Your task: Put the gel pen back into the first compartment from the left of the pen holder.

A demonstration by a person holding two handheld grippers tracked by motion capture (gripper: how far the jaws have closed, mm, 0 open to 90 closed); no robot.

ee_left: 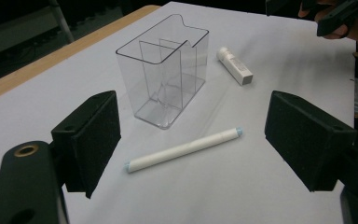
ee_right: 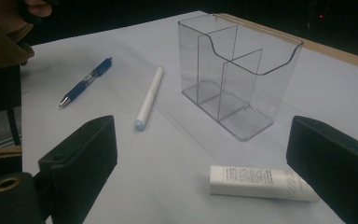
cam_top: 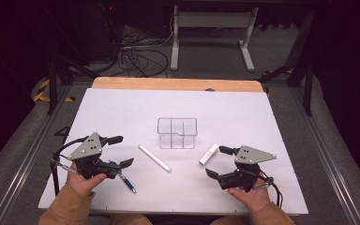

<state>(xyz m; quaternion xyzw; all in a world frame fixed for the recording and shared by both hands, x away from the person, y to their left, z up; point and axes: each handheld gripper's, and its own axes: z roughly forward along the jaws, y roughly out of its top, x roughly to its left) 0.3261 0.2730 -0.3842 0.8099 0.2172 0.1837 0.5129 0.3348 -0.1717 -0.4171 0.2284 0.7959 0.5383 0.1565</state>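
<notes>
The left gripper (cam_top: 117, 151) rests low over the white table (cam_top: 122, 108) with its jaws spread wide and nothing between them; in the left gripper view the white marker (ee_left: 182, 150) lies on the surface ahead of the gap, touching neither pad. The right gripper (cam_top: 215, 161) also stands open and empty, its jaws framing the small white tube (ee_right: 261, 183), which lies flat just ahead of them. A blue pen (cam_top: 125, 181) lies beside the left gripper, close to the hand. The clear organizer (cam_top: 177, 133) stands upright at mid-table, its compartments empty and its open top facing up, and the three loose items lie in front of it, each apart from the others. This layout suggests a sorting job: each item lies flat and separate so that a pair of jaws can close across its narrow body, and the organizer stands between both hands, within reach of either. Judging by the aim of each gripper, the marker and the tube are the likely first picks.
</notes>
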